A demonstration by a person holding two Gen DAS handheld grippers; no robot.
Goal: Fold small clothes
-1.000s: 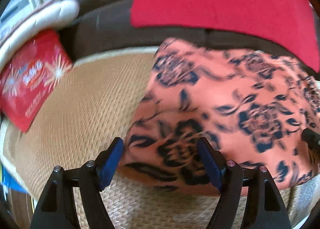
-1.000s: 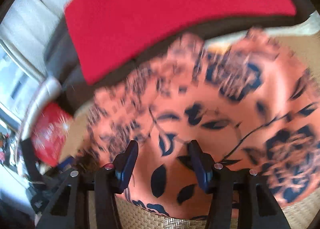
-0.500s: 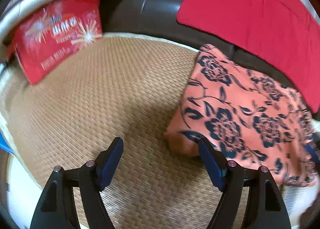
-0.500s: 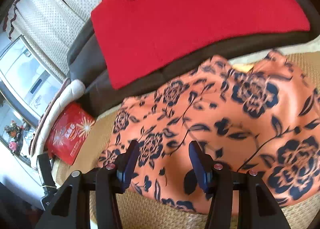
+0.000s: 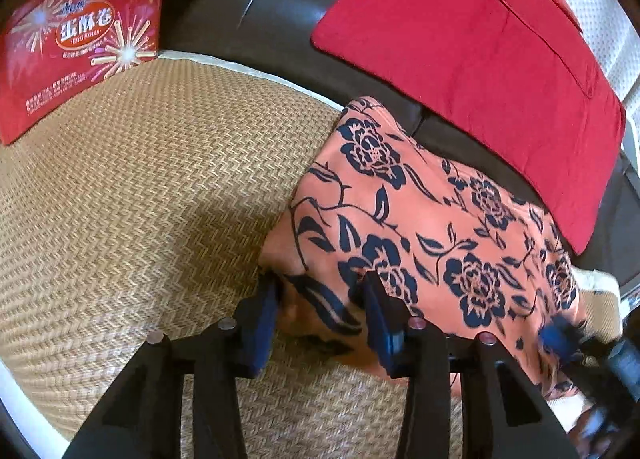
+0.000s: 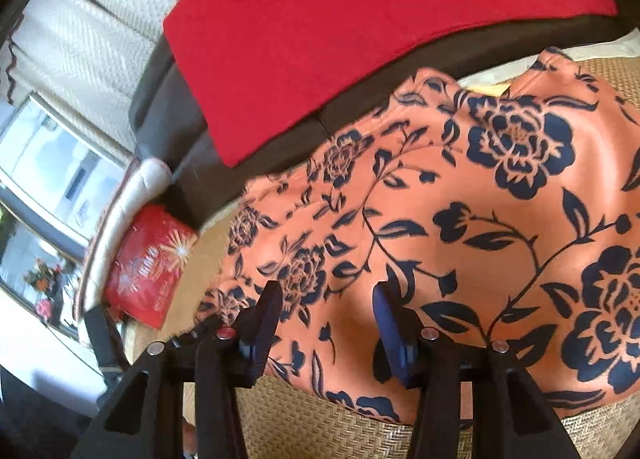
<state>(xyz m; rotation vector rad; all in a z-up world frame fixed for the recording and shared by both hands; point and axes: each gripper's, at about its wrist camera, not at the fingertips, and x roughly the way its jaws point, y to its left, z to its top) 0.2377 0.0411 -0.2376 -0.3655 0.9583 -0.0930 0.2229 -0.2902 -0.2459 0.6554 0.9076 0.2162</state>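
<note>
An orange garment with dark blue flowers [image 5: 432, 227] lies on a woven mat [image 5: 140, 199]. My left gripper [image 5: 320, 299] is at its near left corner. Its jaws are closing, with that bunched corner between the blue pads, and a clear gap still shows. One blurred blue pad [image 5: 556, 337] of the right gripper shows at the cloth's near right edge. In the right wrist view my right gripper [image 6: 326, 315] stands over the garment [image 6: 480, 227] near its front edge. Its jaws are closing a little, with flat cloth lying below and between the fingers.
A red snack box [image 5: 76, 43] leans at the mat's far left. A red cloth [image 5: 480, 59] hangs over the dark sofa back [image 5: 260, 11] behind the garment. A white cushion [image 6: 100, 31] and a window [image 6: 52, 179] are off to the left.
The left gripper has shifted right from over the bare mat onto the garment's left corner and narrowed its jaws around it. The right gripper stays over the cloth, jaws slightly narrower.
</note>
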